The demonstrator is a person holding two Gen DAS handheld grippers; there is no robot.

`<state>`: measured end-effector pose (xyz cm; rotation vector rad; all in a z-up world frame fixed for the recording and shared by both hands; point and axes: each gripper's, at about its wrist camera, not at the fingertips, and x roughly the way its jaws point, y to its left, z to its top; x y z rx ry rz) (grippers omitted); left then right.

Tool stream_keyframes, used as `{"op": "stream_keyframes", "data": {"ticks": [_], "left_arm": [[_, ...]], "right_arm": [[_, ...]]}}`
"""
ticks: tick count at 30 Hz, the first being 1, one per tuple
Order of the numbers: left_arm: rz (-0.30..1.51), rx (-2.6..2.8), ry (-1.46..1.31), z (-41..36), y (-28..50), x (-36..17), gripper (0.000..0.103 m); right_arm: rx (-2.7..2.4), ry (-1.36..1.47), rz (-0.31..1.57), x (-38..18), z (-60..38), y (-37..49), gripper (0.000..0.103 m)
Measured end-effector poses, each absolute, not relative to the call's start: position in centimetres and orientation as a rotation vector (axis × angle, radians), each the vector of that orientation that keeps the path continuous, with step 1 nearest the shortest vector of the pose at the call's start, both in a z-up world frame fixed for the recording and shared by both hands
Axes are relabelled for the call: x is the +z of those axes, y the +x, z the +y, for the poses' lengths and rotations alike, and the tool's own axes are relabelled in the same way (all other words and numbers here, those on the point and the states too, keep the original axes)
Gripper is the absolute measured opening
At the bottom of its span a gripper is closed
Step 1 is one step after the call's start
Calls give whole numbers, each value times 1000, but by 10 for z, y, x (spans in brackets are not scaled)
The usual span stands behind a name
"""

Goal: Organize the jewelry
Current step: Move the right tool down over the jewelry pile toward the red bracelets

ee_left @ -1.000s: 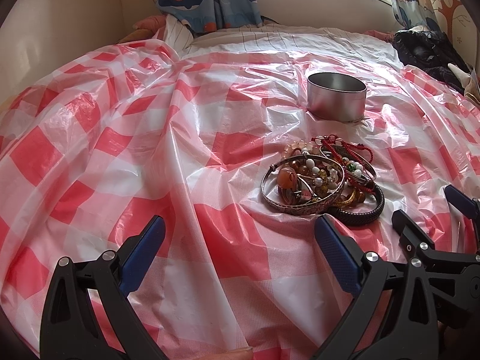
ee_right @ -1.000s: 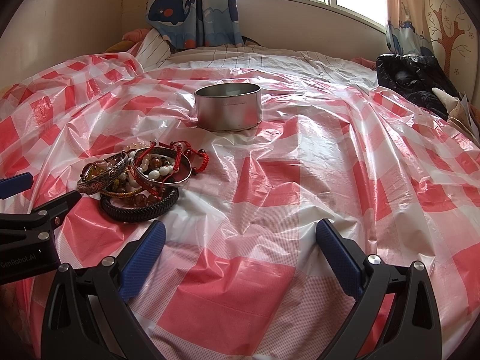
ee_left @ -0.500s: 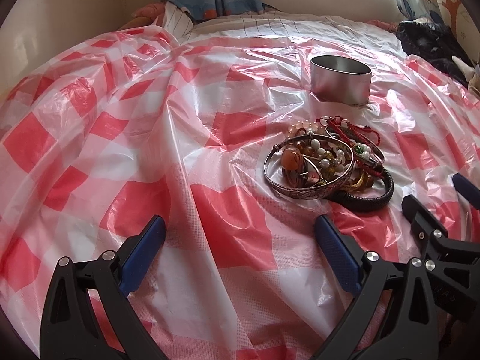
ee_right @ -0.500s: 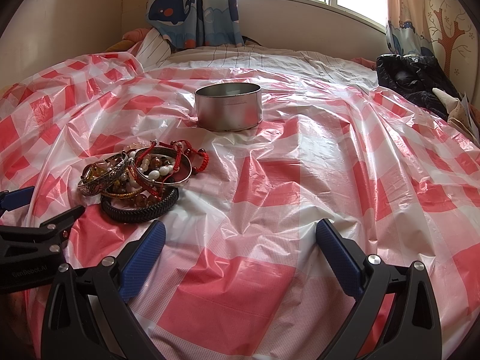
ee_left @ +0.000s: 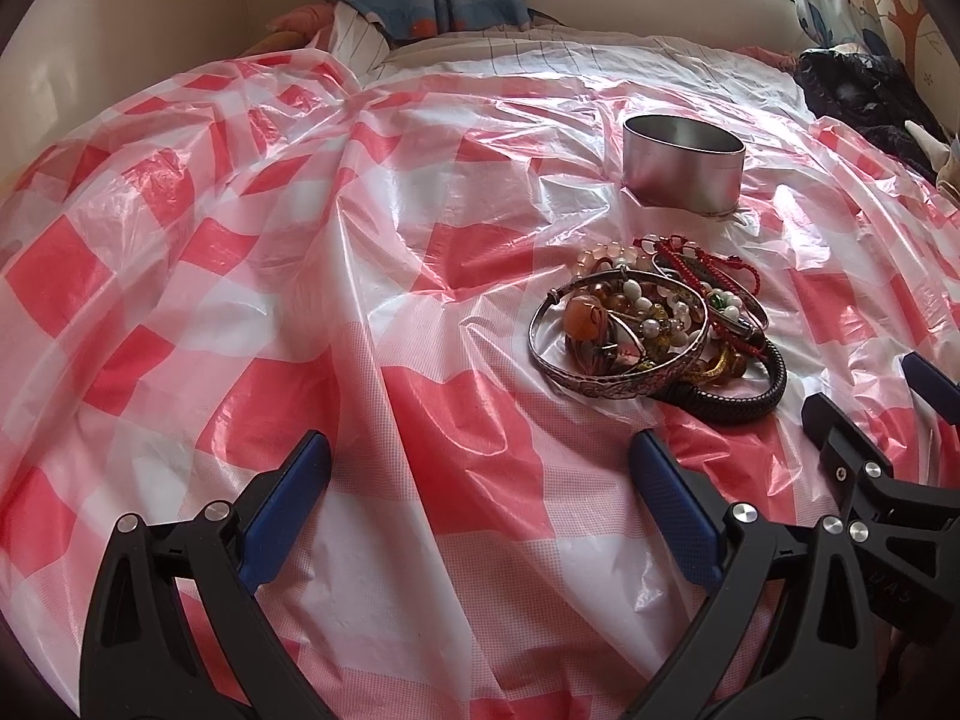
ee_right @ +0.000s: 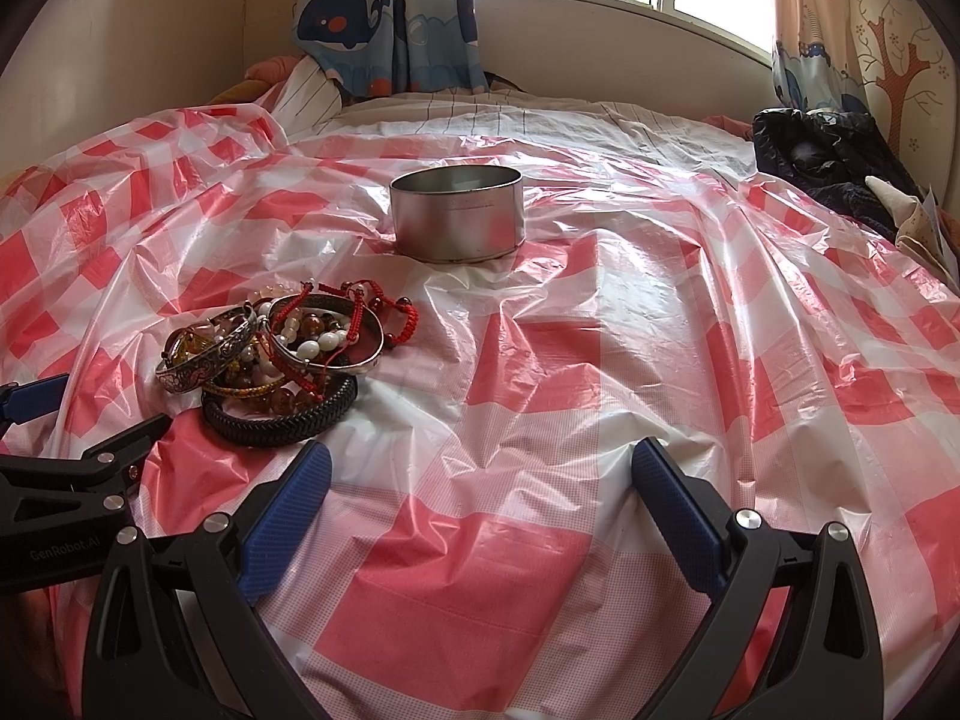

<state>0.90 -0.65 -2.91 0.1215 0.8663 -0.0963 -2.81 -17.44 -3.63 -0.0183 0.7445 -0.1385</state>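
A pile of jewelry (ee_left: 654, 330) lies on the red and white checked plastic sheet: silver bangles, bead bracelets, red cords and a black braided bracelet (ee_left: 744, 396). It also shows in the right wrist view (ee_right: 276, 360). A round metal tin (ee_left: 684, 162) stands open just behind the pile; it shows in the right wrist view too (ee_right: 457, 213). My left gripper (ee_left: 480, 498) is open and empty, near and left of the pile. My right gripper (ee_right: 480, 498) is open and empty, right of the pile.
The checked sheet (ee_right: 540, 360) is wrinkled and covers a bed. A dark bundle of clothing (ee_right: 822, 162) lies at the far right. A whale-print curtain (ee_right: 390, 18) and a window are at the back. A wall runs along the left.
The left gripper has tilted and edged forward, so the pile and tin sit slightly nearer in its view. The right gripper has barely moved. Both stay open.
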Motion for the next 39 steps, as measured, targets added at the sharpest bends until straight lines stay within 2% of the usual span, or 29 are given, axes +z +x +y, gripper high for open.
{"op": "stream_keyframes", "data": {"ticks": [3, 6, 20, 24, 30, 35, 37, 39], "left_arm": [[889, -103, 103, 0, 11, -24, 96], [837, -41, 83, 15, 11, -14, 96], [778, -100, 38, 21, 21, 1, 95], [775, -158, 93, 6, 22, 1, 95], [787, -202, 154, -15, 26, -4, 95], [788, -198, 151, -15, 27, -5, 95], [791, -190, 156, -13, 27, -6, 95], [797, -190, 152, -11, 28, -7, 95]], "right_arm": [[-123, -4, 736, -32, -177, -31, 96], [-101, -15, 691, -20, -174, -34, 96], [63, -148, 764, -13, -141, 19, 95], [3, -114, 842, -21, -161, 45, 92], [-44, -47, 818, -4, -197, 55, 91], [45, -215, 867, -13, -160, 81, 91], [34, -275, 921, -28, -154, 93, 77], [34, -186, 948, -32, -170, 95, 44]]}}
